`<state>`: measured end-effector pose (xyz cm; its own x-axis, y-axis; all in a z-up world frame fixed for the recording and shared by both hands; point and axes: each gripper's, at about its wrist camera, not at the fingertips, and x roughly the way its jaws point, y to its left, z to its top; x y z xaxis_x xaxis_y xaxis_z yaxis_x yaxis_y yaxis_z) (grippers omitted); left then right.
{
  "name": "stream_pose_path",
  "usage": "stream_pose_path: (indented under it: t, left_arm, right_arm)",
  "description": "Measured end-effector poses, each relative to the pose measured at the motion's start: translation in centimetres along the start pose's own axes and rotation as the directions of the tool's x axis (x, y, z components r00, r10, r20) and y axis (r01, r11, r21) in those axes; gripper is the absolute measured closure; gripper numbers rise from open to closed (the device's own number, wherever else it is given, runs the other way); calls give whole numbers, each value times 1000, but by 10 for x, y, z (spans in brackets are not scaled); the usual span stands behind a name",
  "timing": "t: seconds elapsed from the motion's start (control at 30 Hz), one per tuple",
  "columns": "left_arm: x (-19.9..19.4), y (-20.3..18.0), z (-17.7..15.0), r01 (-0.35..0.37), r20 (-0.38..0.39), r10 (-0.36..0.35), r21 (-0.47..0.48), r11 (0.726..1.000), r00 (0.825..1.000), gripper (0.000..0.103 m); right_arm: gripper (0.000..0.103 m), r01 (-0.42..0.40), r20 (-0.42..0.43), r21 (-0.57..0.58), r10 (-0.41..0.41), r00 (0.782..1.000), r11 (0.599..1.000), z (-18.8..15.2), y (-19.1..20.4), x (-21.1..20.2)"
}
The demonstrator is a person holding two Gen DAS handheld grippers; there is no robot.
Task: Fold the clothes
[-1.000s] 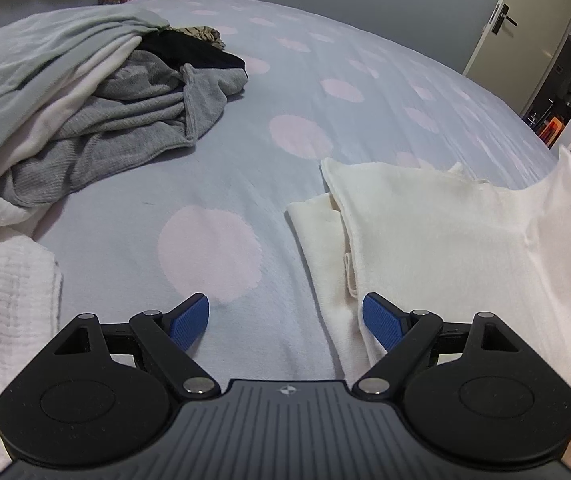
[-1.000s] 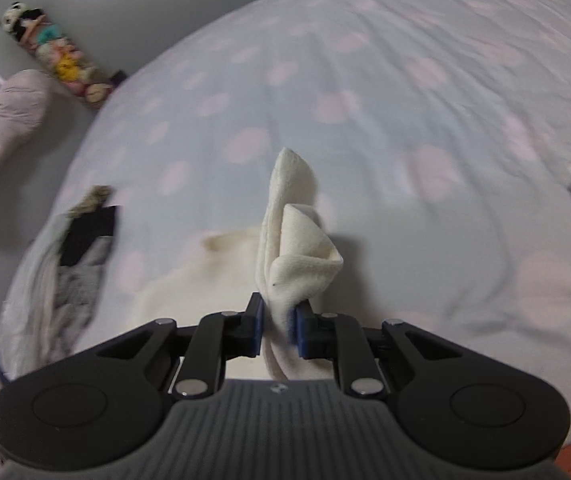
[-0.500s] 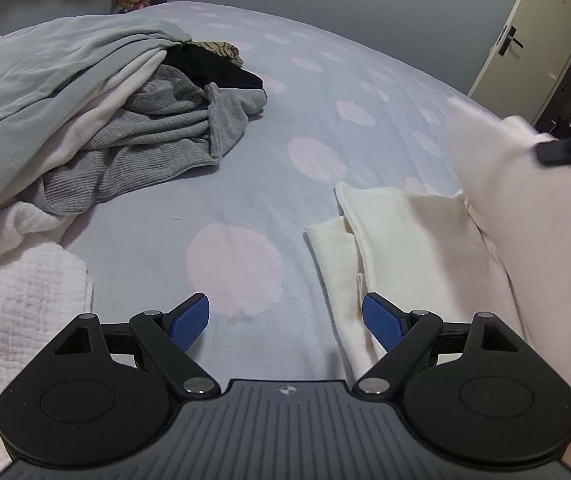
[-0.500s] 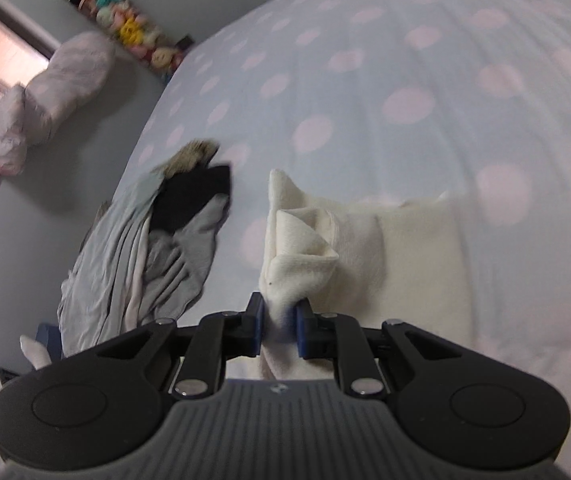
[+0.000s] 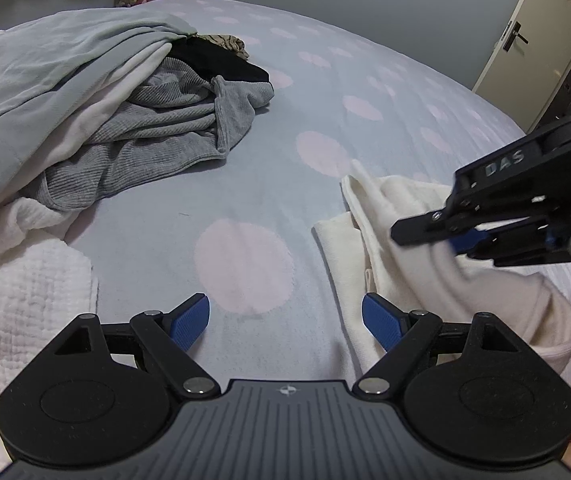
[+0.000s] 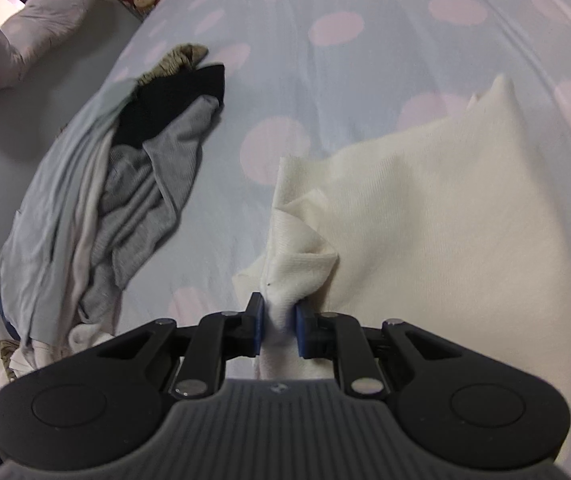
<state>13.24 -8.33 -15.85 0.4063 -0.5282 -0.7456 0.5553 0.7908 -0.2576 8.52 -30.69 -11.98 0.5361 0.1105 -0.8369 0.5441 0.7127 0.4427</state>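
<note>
A cream garment [image 5: 397, 240] lies on the bed, partly folded over itself; it also shows in the right wrist view [image 6: 437, 208]. My right gripper [image 6: 279, 320] is shut on a bunched edge of the cream garment and holds it low over the garment's left side. It appears in the left wrist view [image 5: 445, 236] coming in from the right. My left gripper [image 5: 285, 320] is open and empty, low over the bedspread just left of the garment's near edge.
A heap of grey, black and light clothes [image 5: 137, 120] lies to the left on the dotted bedspread [image 5: 245, 256]; it also shows in the right wrist view [image 6: 125, 184]. A white textured cloth [image 5: 17, 300] lies near left. A door [image 5: 537, 44] stands far right.
My right gripper has carried the held cream edge leftward and down across the garment, folding it over. My left gripper has stayed open and shifted a little.
</note>
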Motion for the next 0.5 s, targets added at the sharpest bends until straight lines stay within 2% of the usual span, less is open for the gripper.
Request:
stream_pose_path:
  t: [0.1,0.27,0.5]
  left_arm:
    - [-1,1,-1,-5,-2,5,-4,1000,1000,19]
    - [-5,4,-3,-3,-4,3,-20,1000,1000,20]
    - [-26,15,-14,30,27,-27,-132,991,999,20]
  right_arm:
    - [81,1,-17,-8,-1,1000,1000,-2,-1,3]
    - [69,-7,-27,-67,5,1000,998,-3,7,-6]
    - [66,-66,34,-159,73,997,985,-19,-3,-58]
